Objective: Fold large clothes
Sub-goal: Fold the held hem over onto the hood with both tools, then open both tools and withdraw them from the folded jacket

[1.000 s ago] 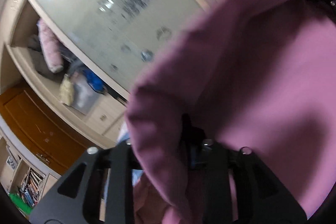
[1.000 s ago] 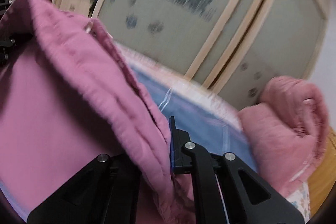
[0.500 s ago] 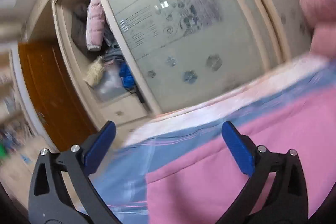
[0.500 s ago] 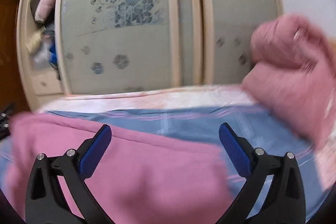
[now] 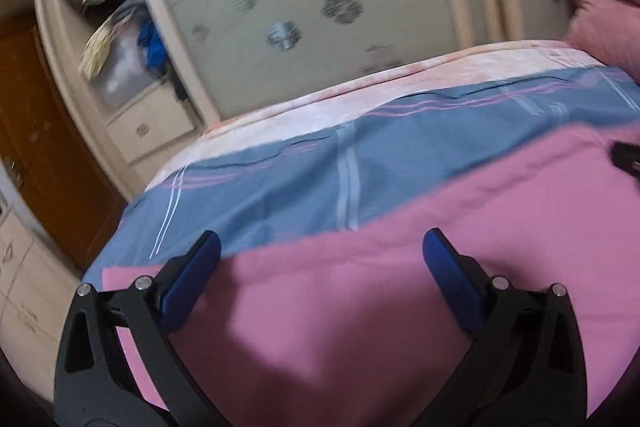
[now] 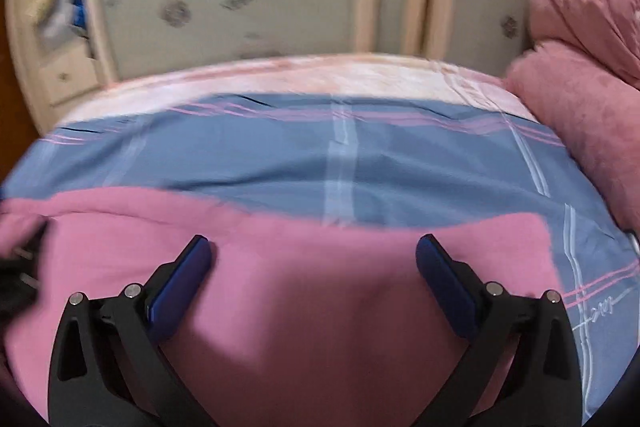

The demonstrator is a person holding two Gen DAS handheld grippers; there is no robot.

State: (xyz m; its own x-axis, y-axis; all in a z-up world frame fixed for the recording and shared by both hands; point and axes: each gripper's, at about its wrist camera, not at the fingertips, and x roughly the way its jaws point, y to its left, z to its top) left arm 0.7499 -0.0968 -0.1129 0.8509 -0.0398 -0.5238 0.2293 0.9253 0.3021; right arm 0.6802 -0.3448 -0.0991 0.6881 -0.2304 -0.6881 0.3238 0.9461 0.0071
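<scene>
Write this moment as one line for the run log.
left gripper: open, holds nothing | right gripper: open, holds nothing | pink fabric garment: flat on blue striped bedsheet

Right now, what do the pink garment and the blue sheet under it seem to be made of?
Pink garment: probably soft knit or fleece, matte, with a slightly fuzzy edge. Blue sheet: likely smooth woven cotton, matte, with printed stripes and fine creases. Blur leaves both uncertain.

We stand in a home bedroom: a bed (image 6: 340, 155) under a blue sheet, a sliding-door wardrobe (image 5: 304, 7) behind.
</scene>
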